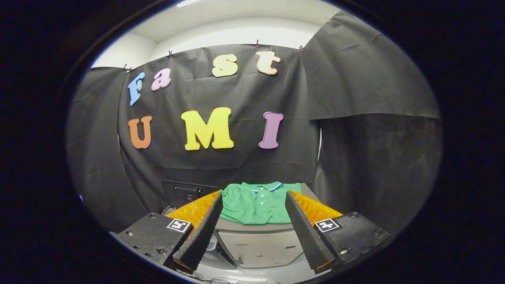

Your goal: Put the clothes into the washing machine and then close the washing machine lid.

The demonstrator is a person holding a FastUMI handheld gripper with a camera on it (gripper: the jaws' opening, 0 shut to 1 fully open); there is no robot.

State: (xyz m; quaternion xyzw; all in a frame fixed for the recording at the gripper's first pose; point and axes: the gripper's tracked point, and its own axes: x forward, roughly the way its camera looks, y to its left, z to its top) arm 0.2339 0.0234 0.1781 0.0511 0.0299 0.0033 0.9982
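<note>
Pre-grasp, pickup step not yet begun. Gripper [252, 225] fingers spread wide, holding nothing. Green polo shirt [258, 203] lying flat at 12 o'clock, just beyond the fingertips and framed between them, on a grey surface [256, 228], probably the washing machine top or a stand. Dark open recess [185, 193] at 10 o'clock of the shirt, likely the machine opening; can't confirm. Next, judged: advance forward and down, straddle a fold of fabric, pinch, lift clear. Lid not identifiable yet.
</note>
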